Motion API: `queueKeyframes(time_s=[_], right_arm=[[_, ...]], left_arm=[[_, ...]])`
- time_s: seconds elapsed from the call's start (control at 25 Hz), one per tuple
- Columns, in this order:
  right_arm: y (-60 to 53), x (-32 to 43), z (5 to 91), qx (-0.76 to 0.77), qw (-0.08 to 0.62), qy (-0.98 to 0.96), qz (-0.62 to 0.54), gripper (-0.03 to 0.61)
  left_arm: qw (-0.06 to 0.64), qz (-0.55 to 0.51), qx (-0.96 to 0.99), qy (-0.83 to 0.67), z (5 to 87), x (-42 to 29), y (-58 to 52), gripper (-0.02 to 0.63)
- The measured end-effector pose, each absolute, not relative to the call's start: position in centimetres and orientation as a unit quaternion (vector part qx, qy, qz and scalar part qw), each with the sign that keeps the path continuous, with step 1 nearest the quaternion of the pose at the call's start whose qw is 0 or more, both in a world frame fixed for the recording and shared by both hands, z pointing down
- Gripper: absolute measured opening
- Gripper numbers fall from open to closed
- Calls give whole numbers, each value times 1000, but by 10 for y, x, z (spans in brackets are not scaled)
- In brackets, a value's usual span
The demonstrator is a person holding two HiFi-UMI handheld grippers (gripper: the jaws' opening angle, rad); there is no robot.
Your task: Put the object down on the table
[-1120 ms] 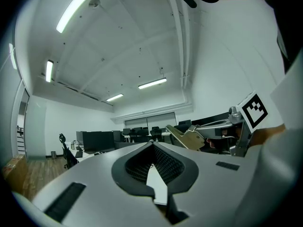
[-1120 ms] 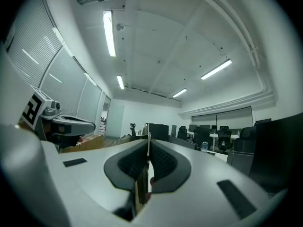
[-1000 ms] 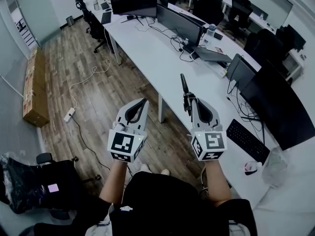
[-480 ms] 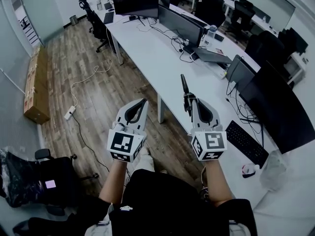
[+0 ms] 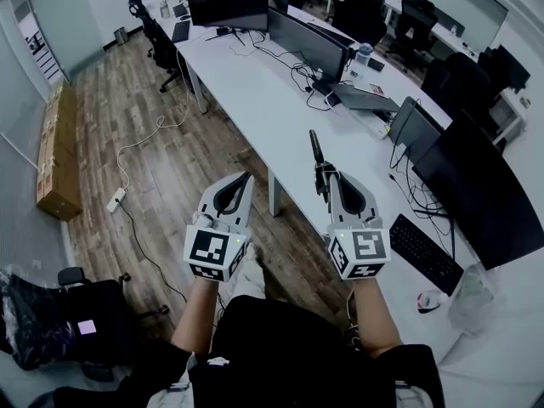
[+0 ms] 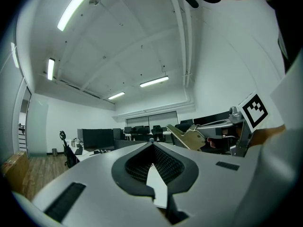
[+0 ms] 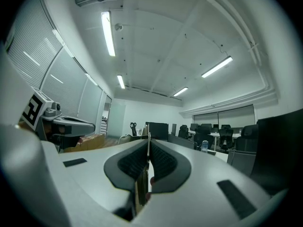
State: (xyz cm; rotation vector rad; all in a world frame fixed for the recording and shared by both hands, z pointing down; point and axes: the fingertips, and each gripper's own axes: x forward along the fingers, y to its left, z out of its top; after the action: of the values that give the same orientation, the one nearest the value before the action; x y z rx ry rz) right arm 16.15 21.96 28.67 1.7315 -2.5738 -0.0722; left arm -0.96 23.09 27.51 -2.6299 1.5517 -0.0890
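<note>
My right gripper (image 5: 324,173) is shut on a thin flat object (image 5: 314,149) that sticks up and forward past its tips, dark and edge-on in the head view. The right gripper view shows the object (image 7: 147,148) as a narrow edge pinched between the jaws of the right gripper (image 7: 147,143). From the left gripper view it looks like a tan flat piece (image 6: 191,137). It is held in the air over the near edge of the long white table (image 5: 280,113). My left gripper (image 5: 246,178) is shut and holds nothing, over the wooden floor; its tips (image 6: 151,141) meet.
Monitors (image 5: 310,41), a laptop (image 5: 365,97), cables and a keyboard (image 5: 425,253) lie along the table's far and right parts. Office chairs (image 5: 161,41) stand at the table's far end. A cardboard box (image 5: 55,155) and a power strip (image 5: 113,199) lie on the floor at left.
Both grippers keep almost the same pose. The view has shifted a little as the person steps; the power strip and box sit slightly further left.
</note>
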Motion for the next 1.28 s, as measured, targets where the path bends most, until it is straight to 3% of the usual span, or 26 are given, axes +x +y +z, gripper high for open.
queueKeyframes(time_s=[1.28], right_arm=[[-25,99,290,594,41,-803,-3,26]], left_arm=[[44,-45,-882,466,268,-75,-32,14]])
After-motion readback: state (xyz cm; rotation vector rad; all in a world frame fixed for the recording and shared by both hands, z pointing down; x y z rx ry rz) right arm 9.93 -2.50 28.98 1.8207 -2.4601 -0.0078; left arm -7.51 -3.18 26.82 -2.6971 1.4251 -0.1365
